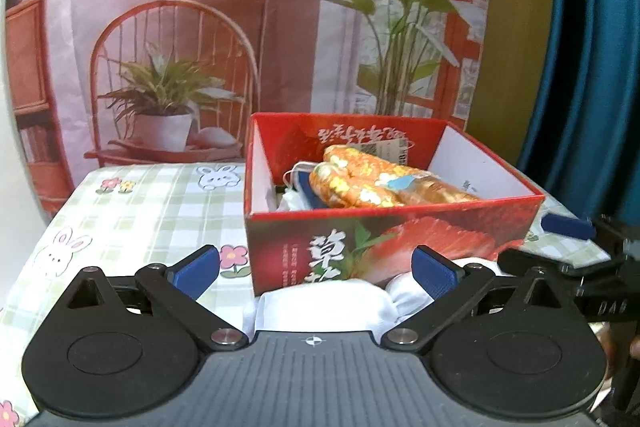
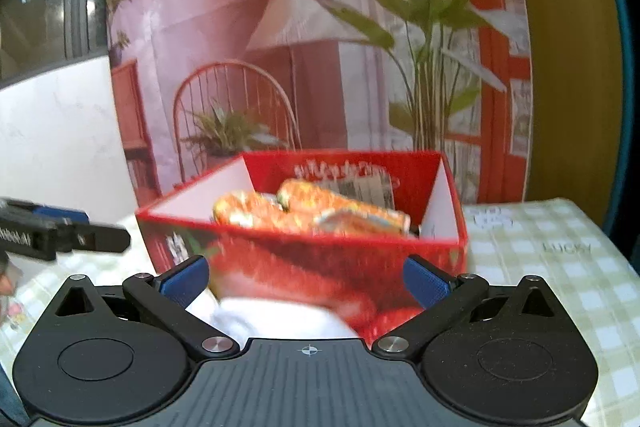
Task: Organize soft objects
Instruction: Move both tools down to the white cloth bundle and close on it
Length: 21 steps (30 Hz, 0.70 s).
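Note:
A red cardboard box (image 1: pixel 400 235) stands on the checked tablecloth and shows in the right wrist view too (image 2: pixel 320 259). Inside it lie orange flowered soft rolls (image 1: pixel 372 183) (image 2: pixel 304 209), over a white and blue item (image 1: pixel 300 193). A white soft cloth (image 1: pixel 332 303) lies on the table just in front of the box, low between my open left gripper's (image 1: pixel 316 271) fingers. My right gripper (image 2: pixel 306 285) is also open, with the white cloth (image 2: pixel 276 319) blurred below it. The right gripper also shows at the right edge of the left wrist view (image 1: pixel 580 247).
The checked tablecloth (image 1: pixel 132 219) with rabbit and flower prints covers the table. A printed backdrop (image 1: pixel 240 27) of a chair, lamp and plants hangs behind. A blue curtain (image 1: pixel 592 47) hangs at the right. The left gripper shows at the left of the right wrist view (image 2: pixel 60 231).

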Each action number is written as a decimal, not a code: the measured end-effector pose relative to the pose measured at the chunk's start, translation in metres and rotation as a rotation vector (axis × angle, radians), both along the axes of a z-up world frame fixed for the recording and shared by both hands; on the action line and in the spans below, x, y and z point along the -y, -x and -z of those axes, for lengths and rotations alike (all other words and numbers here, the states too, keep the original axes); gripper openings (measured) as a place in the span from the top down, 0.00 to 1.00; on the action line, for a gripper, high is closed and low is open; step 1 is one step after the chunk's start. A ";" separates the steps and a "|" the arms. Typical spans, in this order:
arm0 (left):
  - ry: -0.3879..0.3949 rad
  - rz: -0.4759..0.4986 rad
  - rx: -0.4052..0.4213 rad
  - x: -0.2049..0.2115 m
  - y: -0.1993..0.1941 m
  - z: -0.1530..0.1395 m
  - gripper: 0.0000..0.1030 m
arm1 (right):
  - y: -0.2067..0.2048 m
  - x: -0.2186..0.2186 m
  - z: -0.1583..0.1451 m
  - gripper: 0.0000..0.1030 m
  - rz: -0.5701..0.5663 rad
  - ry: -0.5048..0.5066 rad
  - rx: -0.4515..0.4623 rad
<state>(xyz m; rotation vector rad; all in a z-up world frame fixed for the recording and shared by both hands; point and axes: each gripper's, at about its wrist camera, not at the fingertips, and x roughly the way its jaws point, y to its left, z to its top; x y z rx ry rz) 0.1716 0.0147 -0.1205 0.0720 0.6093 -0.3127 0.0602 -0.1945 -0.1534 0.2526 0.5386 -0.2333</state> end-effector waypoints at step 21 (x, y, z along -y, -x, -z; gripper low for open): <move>0.059 0.027 -0.203 -0.002 -0.008 0.077 0.32 | -0.014 0.000 0.074 0.33 -0.066 -0.110 -0.081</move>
